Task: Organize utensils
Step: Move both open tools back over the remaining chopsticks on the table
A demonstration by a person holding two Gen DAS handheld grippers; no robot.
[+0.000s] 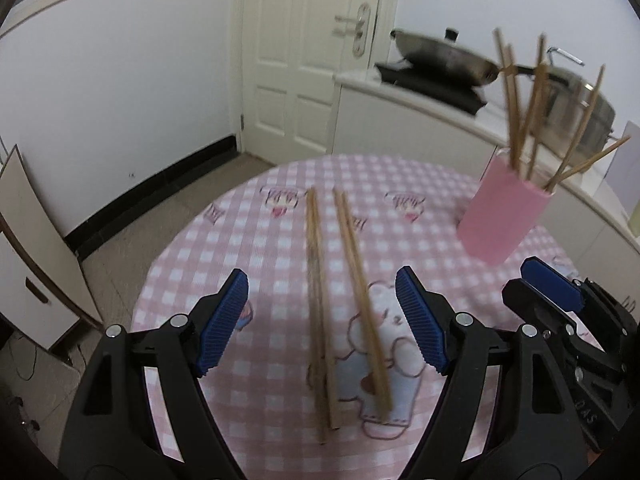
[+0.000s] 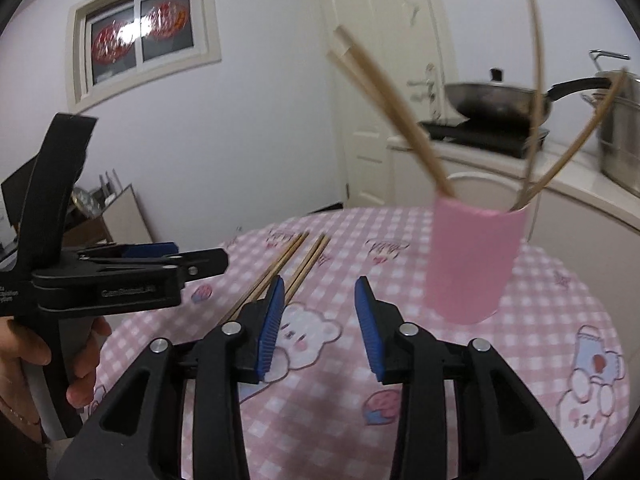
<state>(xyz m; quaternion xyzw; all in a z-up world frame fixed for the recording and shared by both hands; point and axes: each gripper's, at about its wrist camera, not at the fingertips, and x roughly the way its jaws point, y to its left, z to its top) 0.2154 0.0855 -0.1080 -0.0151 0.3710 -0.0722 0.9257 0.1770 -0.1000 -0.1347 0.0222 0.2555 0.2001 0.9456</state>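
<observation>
Kitchen, checked desk [image 1: 280,184]. Chopsticks [image 1: 320,300] lie loose ahead of my left fingers [image 1: 322,324], wide, empty. Right fingers [image 2: 320,328] narrower, empty, facing pink cup [image 2: 472,264] with sticks in. Approach step; next: drop left, pinch one pair.

Wooden chopsticks [image 1: 344,300] flat on cloth; more upright in pink holder [image 1: 502,210].

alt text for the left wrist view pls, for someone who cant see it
The open left gripper hovers over two pairs of wooden chopsticks lying on a pink checked tablecloth, nothing between its blue fingers. To the right stands a pink holder with more chopsticks in it, and the right gripper at the edge.
</observation>
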